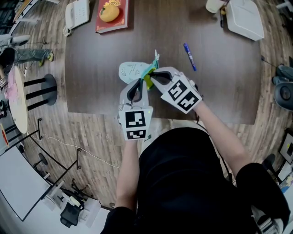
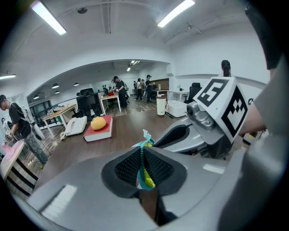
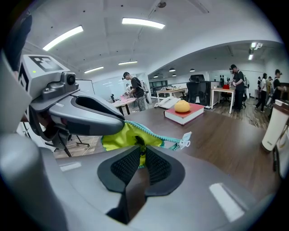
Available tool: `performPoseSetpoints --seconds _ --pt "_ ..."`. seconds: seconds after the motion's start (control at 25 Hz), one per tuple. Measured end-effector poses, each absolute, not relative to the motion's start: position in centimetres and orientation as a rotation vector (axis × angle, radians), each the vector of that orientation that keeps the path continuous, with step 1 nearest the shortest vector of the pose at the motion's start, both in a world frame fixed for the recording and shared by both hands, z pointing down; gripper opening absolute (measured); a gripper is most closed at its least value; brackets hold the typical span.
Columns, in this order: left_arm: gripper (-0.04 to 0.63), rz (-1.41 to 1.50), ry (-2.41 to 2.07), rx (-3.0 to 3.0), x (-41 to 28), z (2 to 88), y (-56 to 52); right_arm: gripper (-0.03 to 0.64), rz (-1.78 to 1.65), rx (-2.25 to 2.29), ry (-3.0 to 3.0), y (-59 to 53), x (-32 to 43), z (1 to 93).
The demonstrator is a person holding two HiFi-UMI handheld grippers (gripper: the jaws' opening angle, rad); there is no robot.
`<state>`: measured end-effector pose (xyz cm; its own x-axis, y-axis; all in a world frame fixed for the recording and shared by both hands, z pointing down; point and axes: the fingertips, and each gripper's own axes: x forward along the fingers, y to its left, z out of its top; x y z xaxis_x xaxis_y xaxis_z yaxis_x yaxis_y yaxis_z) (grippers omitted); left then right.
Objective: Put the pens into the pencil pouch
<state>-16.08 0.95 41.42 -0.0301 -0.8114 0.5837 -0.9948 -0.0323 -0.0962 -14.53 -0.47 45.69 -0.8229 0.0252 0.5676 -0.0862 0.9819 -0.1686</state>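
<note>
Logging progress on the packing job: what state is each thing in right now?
Pencil pouch: unzipped, lime lining showing, pinched by both grippers.
Blue pen: lying on the table, outside the pouch.
Left gripper: jaws shut on the pouch's zipper edge.
Right gripper: jaws shut on the pouch's lime edge.
Book: closed, flat, yellow round object on top.
</note>
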Motion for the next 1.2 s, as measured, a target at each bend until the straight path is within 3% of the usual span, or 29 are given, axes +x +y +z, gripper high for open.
performPoseSetpoints --seconds 1.2 --pt "0.017 0.741 -1.921 1.883 -16.6 41.5 0.7 0.044 0.311 0.283 -2.549 -3.8 -9.9 44.7"
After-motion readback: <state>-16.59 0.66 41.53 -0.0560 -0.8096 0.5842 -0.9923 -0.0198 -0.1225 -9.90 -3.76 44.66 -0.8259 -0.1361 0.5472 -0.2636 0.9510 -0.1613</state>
